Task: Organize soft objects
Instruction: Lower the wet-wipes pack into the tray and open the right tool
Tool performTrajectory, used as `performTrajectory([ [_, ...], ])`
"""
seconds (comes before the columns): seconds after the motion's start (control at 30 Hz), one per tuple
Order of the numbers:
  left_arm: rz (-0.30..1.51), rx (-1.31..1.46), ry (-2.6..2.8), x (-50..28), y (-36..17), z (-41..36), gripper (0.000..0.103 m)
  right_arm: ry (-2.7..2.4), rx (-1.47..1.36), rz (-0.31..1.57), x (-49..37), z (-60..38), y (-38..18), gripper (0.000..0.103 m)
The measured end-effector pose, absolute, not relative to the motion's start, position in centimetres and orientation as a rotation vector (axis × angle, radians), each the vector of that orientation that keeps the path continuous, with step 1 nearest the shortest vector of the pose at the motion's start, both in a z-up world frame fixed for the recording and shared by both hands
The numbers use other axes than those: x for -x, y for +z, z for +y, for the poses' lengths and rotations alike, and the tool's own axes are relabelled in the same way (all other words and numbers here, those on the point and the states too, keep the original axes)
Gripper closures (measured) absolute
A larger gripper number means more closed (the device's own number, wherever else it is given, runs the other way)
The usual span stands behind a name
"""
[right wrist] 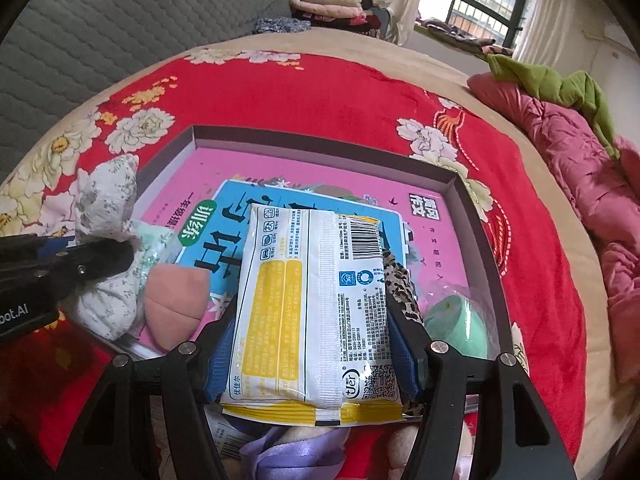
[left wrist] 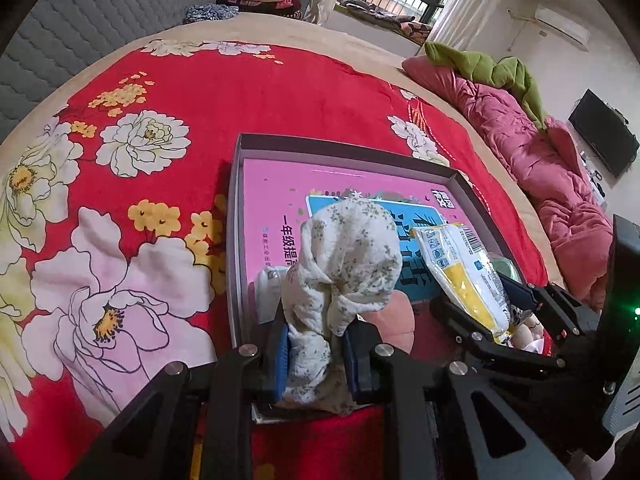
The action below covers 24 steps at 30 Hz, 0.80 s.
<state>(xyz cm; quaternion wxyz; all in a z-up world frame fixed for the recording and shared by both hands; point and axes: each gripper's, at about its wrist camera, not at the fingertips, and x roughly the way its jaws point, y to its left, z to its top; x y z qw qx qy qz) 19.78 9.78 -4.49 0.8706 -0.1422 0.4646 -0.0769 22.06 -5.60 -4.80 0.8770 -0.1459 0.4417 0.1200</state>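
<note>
Left gripper (left wrist: 316, 354): clenched tight on the lower part of a bundled white floral cloth (left wrist: 344, 256), blue pads (left wrist: 282, 360) pressing both sides, bundle standing up between the fingers above the near left corner of the tray (left wrist: 352, 148). Right gripper (right wrist: 314, 340): grasping a white-and-yellow tissue pack (right wrist: 312, 300) across its width, jaws spread wide, blue pads (right wrist: 218, 354) flat against the long edges, barcode end pointing away, pack held over the tray's near half. Shallow dark-rimmed tray resting on a red floral blanket (left wrist: 240, 92), floor covered by a pink booklet (right wrist: 320, 176) with a blue panel. Inside the tray, near edge: pink sponge (right wrist: 176, 300) just beside the cloth bundle, mint-green round item (right wrist: 456, 324) in clear wrap at the right, leopard-print fabric (right wrist: 400, 284) partly hidden behind the pack. Purple satin ribbon (right wrist: 288, 456) below the pack, at the bottom of the right wrist view. Crumpled pink quilt (left wrist: 540, 160) and green cloth (left wrist: 488, 68) along the blanket's right side.
</note>
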Motion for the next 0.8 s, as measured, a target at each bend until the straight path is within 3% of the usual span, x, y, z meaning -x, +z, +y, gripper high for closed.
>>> performTrajectory([
  [0.8, 0.965, 0.315, -0.192, -19.9, -4.5, 9.7, 0.080, 0.280, 0.366, 0.926, -21.5, -4.5, -4.6, 0.029],
])
